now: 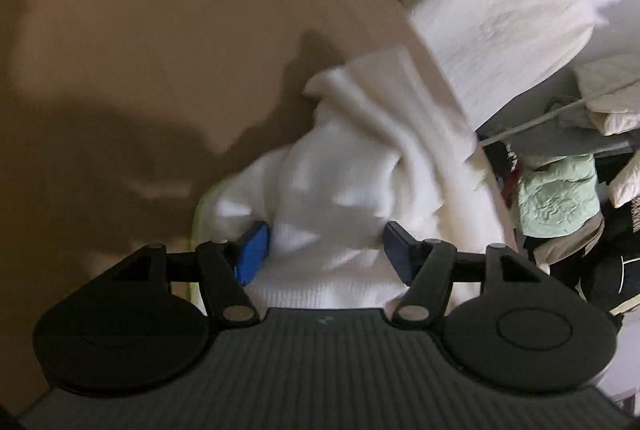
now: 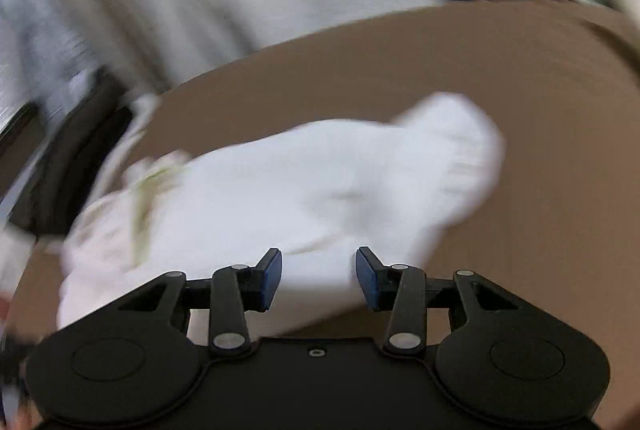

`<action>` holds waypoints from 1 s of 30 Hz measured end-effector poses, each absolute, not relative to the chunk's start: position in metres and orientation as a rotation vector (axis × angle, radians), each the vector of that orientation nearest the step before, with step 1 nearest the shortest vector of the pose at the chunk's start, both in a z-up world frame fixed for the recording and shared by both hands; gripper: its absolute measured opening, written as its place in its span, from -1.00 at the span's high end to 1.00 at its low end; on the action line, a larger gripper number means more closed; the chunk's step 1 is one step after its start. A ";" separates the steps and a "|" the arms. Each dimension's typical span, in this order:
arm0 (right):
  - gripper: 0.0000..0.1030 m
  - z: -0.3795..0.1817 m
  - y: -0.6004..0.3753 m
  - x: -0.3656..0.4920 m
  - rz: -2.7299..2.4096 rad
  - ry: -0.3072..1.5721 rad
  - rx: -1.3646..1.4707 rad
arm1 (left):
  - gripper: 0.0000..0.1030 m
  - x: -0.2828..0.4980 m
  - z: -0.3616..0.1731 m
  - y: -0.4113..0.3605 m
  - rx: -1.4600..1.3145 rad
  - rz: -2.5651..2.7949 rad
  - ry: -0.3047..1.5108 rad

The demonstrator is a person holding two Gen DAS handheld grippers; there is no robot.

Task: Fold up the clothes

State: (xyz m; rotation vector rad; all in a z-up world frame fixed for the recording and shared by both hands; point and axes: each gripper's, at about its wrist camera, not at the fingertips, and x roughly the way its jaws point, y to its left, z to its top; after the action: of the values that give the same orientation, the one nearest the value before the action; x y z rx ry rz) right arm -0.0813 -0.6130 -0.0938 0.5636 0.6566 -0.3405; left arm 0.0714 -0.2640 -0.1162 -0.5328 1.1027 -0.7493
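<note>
Tabletop (image 1: 120, 30) comes first, a broad tan surface that carries everything and gives the folding a flat base; in the right wrist view its edge curves round, so it looks to be round. Beyond that edge lies a big white pillow (image 1: 480, 2), and further off a pale green bundle (image 1: 560, 194) among dark clutter, both well clear of the work.

On the tan surface lies the white knitted garment (image 1: 360, 158), bunched and creased rather than spread flat, with a thin yellow-green trim (image 2: 140, 206) at one end. In the right wrist view one rounded, ribbed end reaches out across the surface while the rest is heaped toward the left. Motion blur hides what kind of garment it is.

Each tool sits low over this cloth, probably because an edge must be picked up before any fold can be made. The left tool (image 1: 324, 254) has its blue pads standing wide, with white knit showing between them but neither pad pressing on it. The right tool (image 2: 319, 276) has its pads moderately apart over the near edge of the cloth, again gripping nothing. Judging by the crumpled heap, the garment has yet to be smoothed out.
</note>
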 end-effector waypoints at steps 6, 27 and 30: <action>-0.05 -0.059 -0.536 -0.006 -0.043 0.668 0.253 | -0.26 0.041 -0.082 -0.286 -0.251 -0.874 0.894; 0.91 -0.007 -0.541 -0.115 -0.422 0.582 0.160 | -0.33 0.044 -0.100 -0.279 -0.122 -0.997 0.918; 0.91 -0.016 -0.534 -0.140 -0.441 0.609 0.138 | -0.45 0.037 -0.104 -0.287 -0.039 -0.960 0.883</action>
State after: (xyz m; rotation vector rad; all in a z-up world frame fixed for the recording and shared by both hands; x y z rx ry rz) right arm -0.1399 -0.5343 -0.0157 0.1381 0.6086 -0.4411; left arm 0.0369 -0.2871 -0.1037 -0.0391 0.8830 -0.9600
